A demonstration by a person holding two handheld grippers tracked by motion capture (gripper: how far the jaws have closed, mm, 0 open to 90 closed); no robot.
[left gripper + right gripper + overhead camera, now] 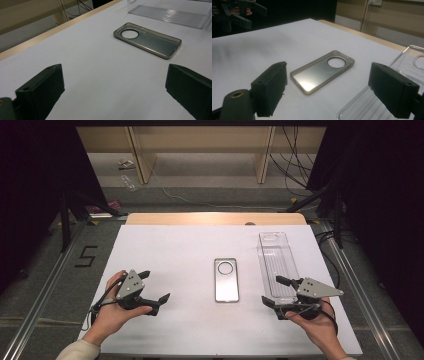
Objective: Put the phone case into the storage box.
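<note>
The left gripper [154,287] and right gripper [272,292] rest low on the white table [170,250], jaws spread wide, grasping nothing. Between them, farther out, lies the smoky phone case [226,279], flat, camera hole away. Beside it to the right sits the clear plastic tray [276,257].

left gripper [154,286] and right gripper [272,292] rest low, jaws wide apart, pointing inward

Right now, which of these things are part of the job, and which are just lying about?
Part of the job: phone case, clear tray, left gripper, right gripper, both open and empty.

Lying about: cables and bottle on the floor beyond the table.
</note>
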